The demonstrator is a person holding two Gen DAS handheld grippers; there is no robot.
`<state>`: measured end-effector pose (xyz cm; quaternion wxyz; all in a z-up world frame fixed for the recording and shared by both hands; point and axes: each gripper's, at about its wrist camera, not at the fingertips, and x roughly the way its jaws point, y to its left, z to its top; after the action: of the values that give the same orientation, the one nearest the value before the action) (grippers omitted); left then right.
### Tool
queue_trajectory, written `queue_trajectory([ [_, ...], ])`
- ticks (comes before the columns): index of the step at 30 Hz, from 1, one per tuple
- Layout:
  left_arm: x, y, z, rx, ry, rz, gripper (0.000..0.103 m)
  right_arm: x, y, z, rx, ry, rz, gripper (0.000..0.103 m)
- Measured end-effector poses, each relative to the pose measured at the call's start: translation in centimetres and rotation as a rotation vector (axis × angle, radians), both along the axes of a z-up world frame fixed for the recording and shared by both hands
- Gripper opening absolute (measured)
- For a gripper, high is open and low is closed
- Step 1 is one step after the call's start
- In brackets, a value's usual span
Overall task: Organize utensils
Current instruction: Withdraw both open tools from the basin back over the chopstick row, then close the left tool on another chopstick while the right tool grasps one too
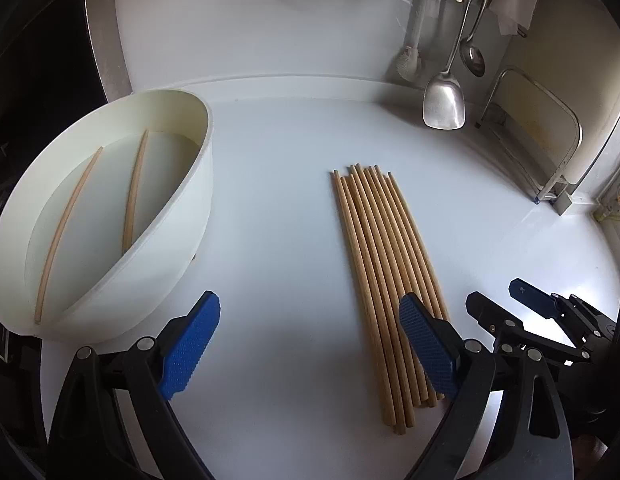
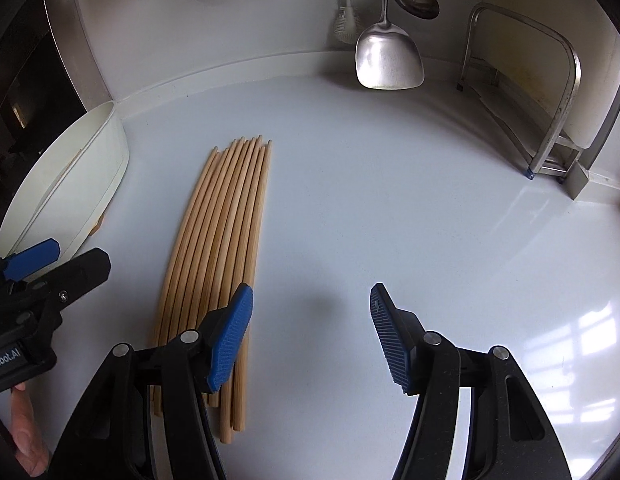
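Chopsticks (image 1: 383, 280) lie bundled mid-desk (image 1: 278, 184); two more sit in the white tub (image 1: 198, 208) near the left edge. Left tongs (image 1: 310, 344) and right tongs (image 2: 311, 336) are wide open, empty. Best pinch one stick near its end.

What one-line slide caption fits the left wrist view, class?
Open left gripper hovers over a white counter between a white tub holding two chopsticks and a loose chopstick bundle.
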<state>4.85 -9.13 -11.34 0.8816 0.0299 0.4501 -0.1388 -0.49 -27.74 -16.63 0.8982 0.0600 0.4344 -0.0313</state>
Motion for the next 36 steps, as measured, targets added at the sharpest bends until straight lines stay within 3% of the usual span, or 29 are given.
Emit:
queue_trajectory([
  [16,0.5,-0.3,-1.7,0.03,0.007,0.029,0.09,1.1,0.7,-1.3,0.007,-0.028,0.013,0.059],
  [31,0.6,-0.1,-2.5,0.03,0.039,0.043,0.09,1.0,2.3,-1.9,-0.119,-0.019,0.051,0.058],
  [36,0.8,-0.6,-2.9,0.032,0.047,0.042,0.09,1.2,2.0,-1.9,-0.116,-0.022,0.053,0.058],
])
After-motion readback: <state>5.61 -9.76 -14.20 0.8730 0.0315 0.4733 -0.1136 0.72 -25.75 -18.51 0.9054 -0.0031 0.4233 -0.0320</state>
